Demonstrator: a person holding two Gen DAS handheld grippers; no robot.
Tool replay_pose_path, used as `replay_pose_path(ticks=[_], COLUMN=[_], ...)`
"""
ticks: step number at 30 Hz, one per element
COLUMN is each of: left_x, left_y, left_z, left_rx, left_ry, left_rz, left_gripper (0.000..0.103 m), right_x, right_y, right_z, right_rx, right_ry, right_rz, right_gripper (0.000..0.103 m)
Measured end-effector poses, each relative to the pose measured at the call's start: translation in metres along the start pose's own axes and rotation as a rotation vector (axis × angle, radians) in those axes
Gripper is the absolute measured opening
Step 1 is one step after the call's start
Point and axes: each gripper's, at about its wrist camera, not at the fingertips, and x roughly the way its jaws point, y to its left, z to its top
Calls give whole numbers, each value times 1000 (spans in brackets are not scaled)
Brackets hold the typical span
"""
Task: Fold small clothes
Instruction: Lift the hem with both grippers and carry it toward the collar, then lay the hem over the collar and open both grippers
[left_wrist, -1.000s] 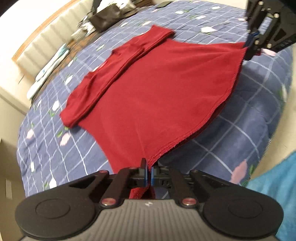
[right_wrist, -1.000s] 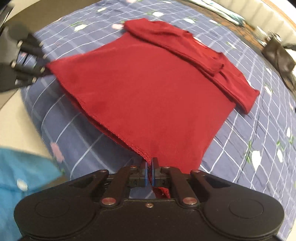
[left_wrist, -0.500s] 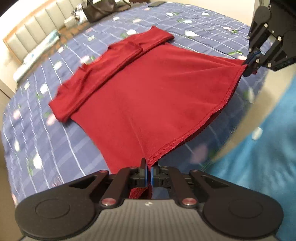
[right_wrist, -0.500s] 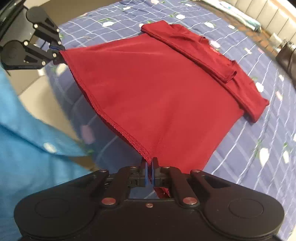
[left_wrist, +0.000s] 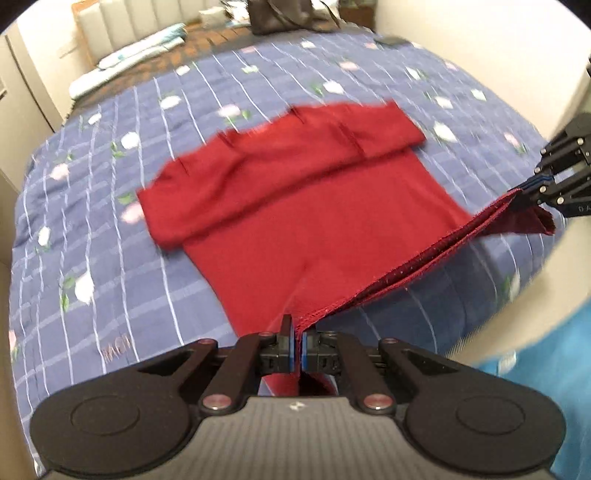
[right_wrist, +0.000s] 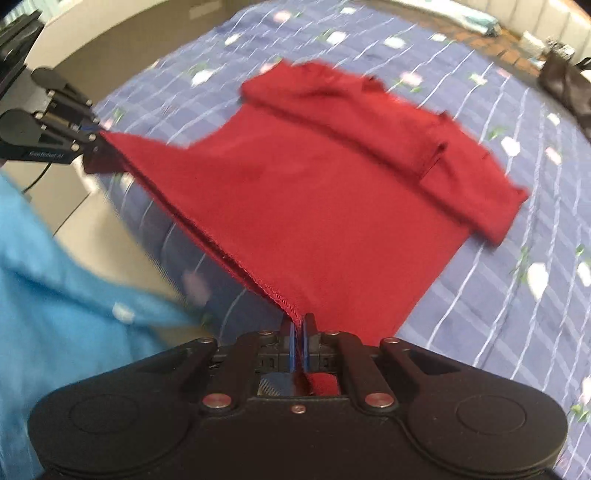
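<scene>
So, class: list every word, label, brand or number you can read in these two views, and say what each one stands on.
White lettering on the side of the left gripper, seen from the right wrist: too blurred to read.
Partial white characters on the right gripper, at the frame edge: cut off, unreadable.
A small white logo mark, no words, on the left gripper's grey body.
Nothing else bears text.

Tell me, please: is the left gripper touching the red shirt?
Touching. In the left wrist view, the left gripper has its jaws shut on the hem corner of the red shirt.

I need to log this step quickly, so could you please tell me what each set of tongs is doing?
Left tongs: closed on the red shirt hem corner.
Right tongs: closed on the hem's other corner.
</scene>
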Motion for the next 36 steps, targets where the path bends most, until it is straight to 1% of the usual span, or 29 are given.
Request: replay_pose_path(ticks=[5, 8, 13, 16, 18, 24, 30, 33, 35, 36], left_x=[7, 20, 58, 89, 110, 168, 217, 233, 241, 245], left_y=[26, 46, 83, 105, 118, 148, 166, 174, 179, 181], left_z=[63, 104, 165, 197, 214, 247, 260, 264, 266, 267], left_rx=[-29, -48, -66, -71, -67, -74, -85, -97, -98, -98], left_ry=[-58, -66, -47, -28, -12, 42, 120, 143, 156, 163], left_rz=[3, -18, -38, -44, -40, -58, -84, -99, -104, -106], left_gripper=[3, 3, 3, 3, 3, 3, 5, 10, 19, 20], right_x=[-11, -12, 5, 27, 43, 91, 136, 155, 165, 170], right_y=[-41, -70, -119, -149, -165, -206, -234, -245, -250, -253], right_z=[46, 78, 134, 170, 188, 228, 251, 257, 258, 258], right_rx=[35, 38, 44, 51, 63, 136, 192, 224, 244, 252], right_ry=[-95, -129, -140, -120, -101, -57, 0, 21, 30, 36], right_rz=[-55, -86, -120, -138, -147, -161, -161, -156, -152, -150], right_gripper=[3, 4, 4, 4, 4, 5, 7, 8, 9, 9])
